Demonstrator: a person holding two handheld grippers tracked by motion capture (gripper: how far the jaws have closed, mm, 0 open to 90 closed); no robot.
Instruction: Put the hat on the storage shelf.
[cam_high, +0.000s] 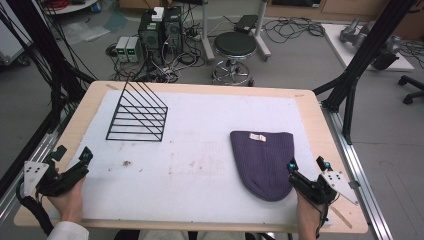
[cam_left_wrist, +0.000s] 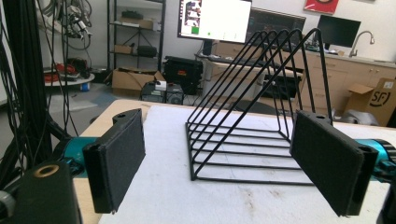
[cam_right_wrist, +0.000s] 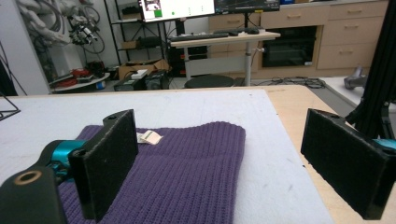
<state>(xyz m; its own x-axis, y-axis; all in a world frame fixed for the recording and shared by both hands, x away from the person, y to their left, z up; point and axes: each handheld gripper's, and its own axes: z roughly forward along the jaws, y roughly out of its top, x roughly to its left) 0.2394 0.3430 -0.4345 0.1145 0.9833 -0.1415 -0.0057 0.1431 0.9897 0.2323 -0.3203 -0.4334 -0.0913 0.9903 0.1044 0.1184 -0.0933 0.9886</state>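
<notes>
A purple knitted beanie (cam_high: 263, 161) with a small white label lies flat on the right half of the white mat (cam_high: 200, 165). A black wire rack (cam_high: 137, 112) of triangular dividers stands at the mat's far left. My left gripper (cam_high: 73, 154) rests at the near left edge, open and empty, with the wire rack (cam_left_wrist: 252, 126) ahead of its jaws. My right gripper (cam_high: 307, 163) sits at the near right, open, just beside the beanie's right edge; the beanie (cam_right_wrist: 187, 168) lies under and ahead of its jaws, untouched.
The mat covers a wooden table (cam_high: 320, 130). Black frame posts (cam_high: 360, 65) rise to the right, cables (cam_high: 30, 75) hang on the left. A stool (cam_high: 234, 55) and computer boxes (cam_high: 160, 32) stand on the floor behind the table.
</notes>
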